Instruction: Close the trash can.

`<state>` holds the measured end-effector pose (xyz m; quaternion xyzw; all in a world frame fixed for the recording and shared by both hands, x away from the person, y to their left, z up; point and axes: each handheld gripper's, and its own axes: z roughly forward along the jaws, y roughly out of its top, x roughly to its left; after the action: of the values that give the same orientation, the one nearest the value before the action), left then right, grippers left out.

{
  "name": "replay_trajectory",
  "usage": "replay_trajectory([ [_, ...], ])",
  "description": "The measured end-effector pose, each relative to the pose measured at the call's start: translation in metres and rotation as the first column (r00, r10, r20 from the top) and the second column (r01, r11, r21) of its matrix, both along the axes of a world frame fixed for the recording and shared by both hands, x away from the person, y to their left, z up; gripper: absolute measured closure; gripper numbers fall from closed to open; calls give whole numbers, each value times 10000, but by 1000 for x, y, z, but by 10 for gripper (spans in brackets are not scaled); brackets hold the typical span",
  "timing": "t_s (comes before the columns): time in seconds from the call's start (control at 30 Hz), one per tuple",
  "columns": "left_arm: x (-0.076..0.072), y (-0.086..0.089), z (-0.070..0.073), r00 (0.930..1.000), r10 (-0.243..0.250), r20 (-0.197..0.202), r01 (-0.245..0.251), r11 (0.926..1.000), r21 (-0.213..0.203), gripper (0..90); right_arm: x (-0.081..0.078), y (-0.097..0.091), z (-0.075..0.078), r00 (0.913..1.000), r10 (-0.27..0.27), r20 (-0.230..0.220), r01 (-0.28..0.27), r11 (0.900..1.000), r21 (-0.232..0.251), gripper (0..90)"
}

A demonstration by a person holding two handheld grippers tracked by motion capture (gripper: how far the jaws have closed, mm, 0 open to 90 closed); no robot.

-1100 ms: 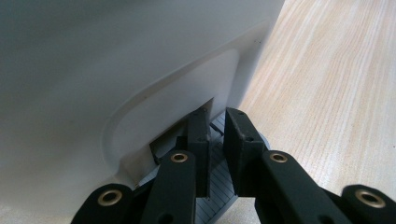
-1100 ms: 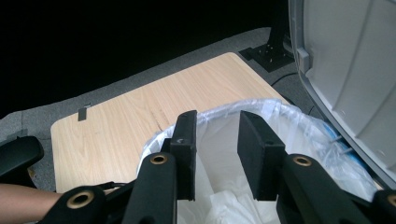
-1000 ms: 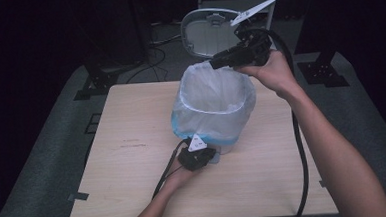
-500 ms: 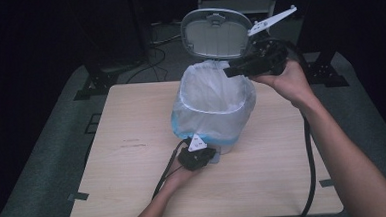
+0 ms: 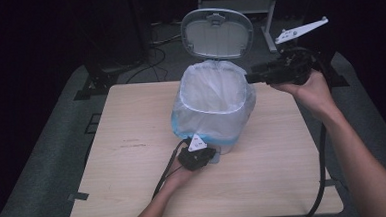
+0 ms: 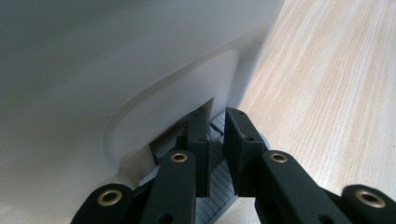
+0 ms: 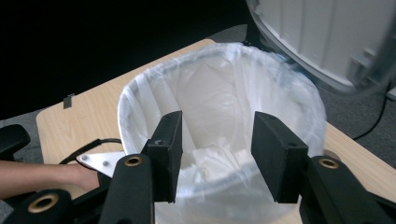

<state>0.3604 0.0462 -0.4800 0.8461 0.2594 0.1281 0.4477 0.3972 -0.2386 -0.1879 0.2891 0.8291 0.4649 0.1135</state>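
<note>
A white pedal bin (image 5: 202, 123) lined with a clear plastic bag (image 5: 212, 93) stands mid-table, its lid (image 5: 217, 33) raised. My left gripper (image 5: 209, 155) is shut, its tips (image 6: 217, 126) resting on the grey ribbed pedal (image 6: 219, 189) at the bin's base (image 6: 116, 93). My right gripper (image 5: 251, 78) hovers to the right of the bin's rim, pointing left at it. Its jaws have just been opening and stand open (image 7: 217, 135) with nothing between them. Crumpled white paper (image 7: 219, 156) lies inside the bag (image 7: 210, 88).
The wooden table (image 5: 132, 141) has bare room left, right and in front of the bin. Cables (image 5: 317, 182) trail from both grippers toward the near edge. Dark stands and floor cables (image 5: 157, 45) lie behind the table.
My right gripper has drawn away from above the bin's rim to the right and slightly down, its jaws spreading wider. The left gripper and the raised lid have not moved.
</note>
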Motion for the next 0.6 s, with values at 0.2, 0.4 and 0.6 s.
replay_trajectory([
  [0.2,0,1,0,10000,-1,-63,1,10000,-33,802,-6,-21,-15,9994,-299,-167,302,9994,174,516],
  [0.4,0,1,0,9999,-11,-111,10,10000,-60,789,-10,-34,-26,9981,-550,-284,558,9981,279,502],
  [0.6,-1,1,0,10000,35,-47,-35,10000,-50,775,-12,-45,-39,9962,-755,-426,775,9959,470,484],
])
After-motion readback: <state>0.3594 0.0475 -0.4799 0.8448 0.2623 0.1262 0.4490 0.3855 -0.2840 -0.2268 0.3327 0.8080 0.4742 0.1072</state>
